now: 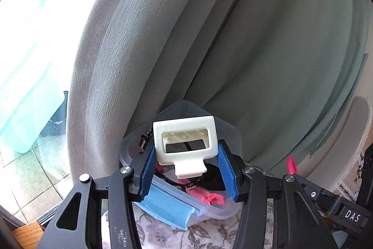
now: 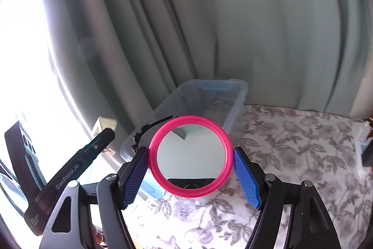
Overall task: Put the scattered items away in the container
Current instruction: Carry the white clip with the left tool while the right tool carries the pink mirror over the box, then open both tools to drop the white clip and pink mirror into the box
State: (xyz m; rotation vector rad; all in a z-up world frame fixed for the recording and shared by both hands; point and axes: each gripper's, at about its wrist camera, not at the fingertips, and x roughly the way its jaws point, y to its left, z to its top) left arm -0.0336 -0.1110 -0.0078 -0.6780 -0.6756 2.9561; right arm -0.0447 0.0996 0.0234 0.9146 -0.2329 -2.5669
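In the left wrist view, my left gripper (image 1: pixel 186 155) is shut on a cream plastic clip (image 1: pixel 186 141) with a rectangular window, held above a clear plastic container (image 1: pixel 216 209) with a blue latch (image 1: pixel 167 209). Inside the container lie pink and black items (image 1: pixel 209 197). In the right wrist view, my right gripper (image 2: pixel 190 156) is shut on a round mirror with a pink rim (image 2: pixel 190 156), held in front of the same container (image 2: pixel 233 106). A black strap (image 2: pixel 151 127) hangs over the container's near edge. The left gripper's body (image 2: pixel 77 165) shows at the left.
A floral cloth (image 2: pixel 291 155) covers the surface under the container. Grey-green curtains (image 2: pixel 209 15) hang right behind it. A bright window (image 1: pixel 28 39) is at the left. White objects (image 2: pixel 362 151) lie at the cloth's right edge.
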